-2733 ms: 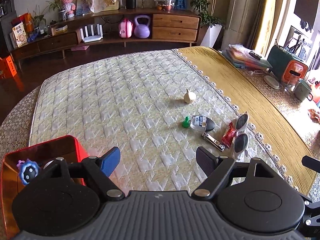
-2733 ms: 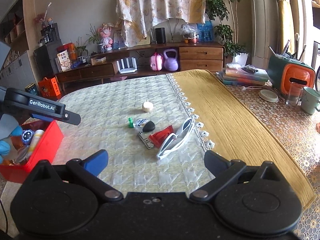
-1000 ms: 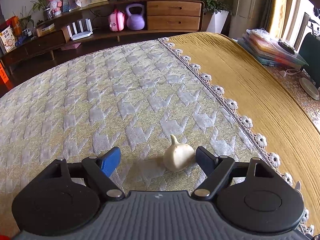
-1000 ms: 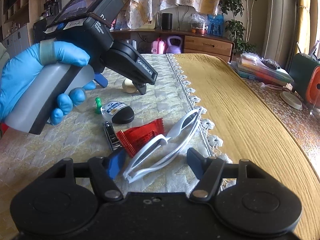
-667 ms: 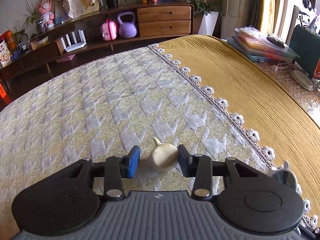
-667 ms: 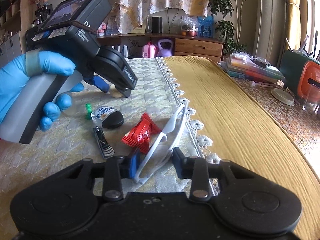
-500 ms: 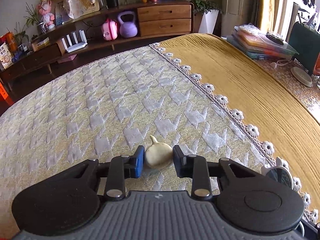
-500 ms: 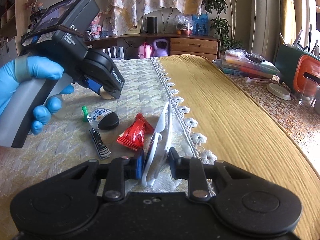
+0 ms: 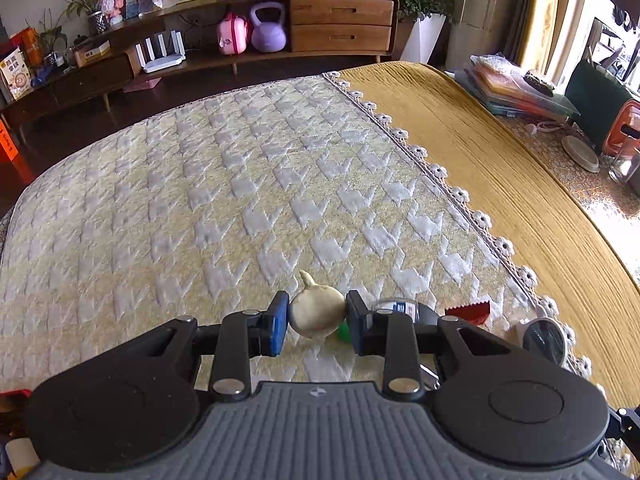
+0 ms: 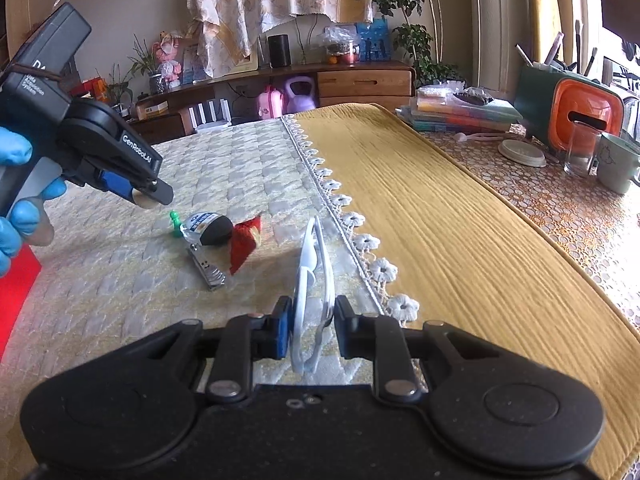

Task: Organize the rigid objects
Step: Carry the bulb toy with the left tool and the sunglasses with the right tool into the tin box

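A: Both grippers full? Bin where?
B: Yes. Left gripper (image 9: 317, 317) clamps the garlic (image 9: 316, 312); right gripper (image 10: 310, 326) pinches the glasses (image 10: 312, 280) edge-on, pointing twelve o'clock. Red bin (image 10: 14, 292) lies at nine o'clock, nearer the left.

A matt, textured woven cloth (image 9: 224, 208) is covering the table beside a ribbed mustard cloth (image 10: 432, 216) edged in crochet lace, while the smooth matt garlic bulb (image 9: 317, 313), glossy white plastic sunglasses (image 10: 312, 280) and shiny metal nail clipper (image 10: 206, 270) are catching daylight.
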